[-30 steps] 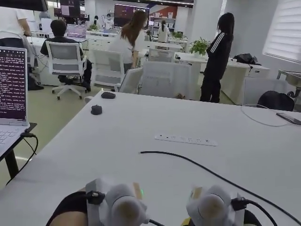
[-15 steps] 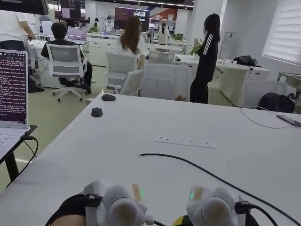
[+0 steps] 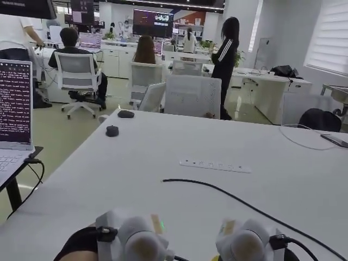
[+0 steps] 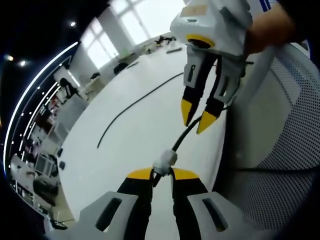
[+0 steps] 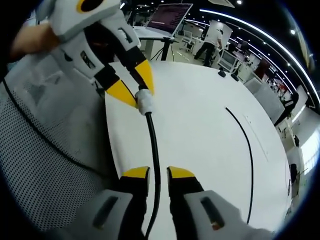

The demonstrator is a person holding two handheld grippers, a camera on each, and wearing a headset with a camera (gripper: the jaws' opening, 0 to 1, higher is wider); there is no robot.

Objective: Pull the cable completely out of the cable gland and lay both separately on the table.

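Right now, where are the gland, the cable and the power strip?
gland [image 4: 164, 161]: left gripper view, its white body between the jaws.
cable [image 5: 152, 145]: right gripper view, black stretch between gland and jaws.
power strip [image 3: 215, 164]: head view, middle of its top face.

a: where's the cable gland [image 4: 164, 161]?
b: btwn left gripper [image 4: 162, 174] tips, near edge of table [image 3: 136, 163], 6 o'clock. cable [image 5: 152, 145] runs from it thru right gripper [image 5: 158, 173] jaws.
a: rest?
b: cable end on table at 12, trails to 3. pwr strip [image 3: 216, 165] behind it at 1, mouse [image 3: 112, 130] at 11, laptop [image 3: 13, 103] off table at 9.
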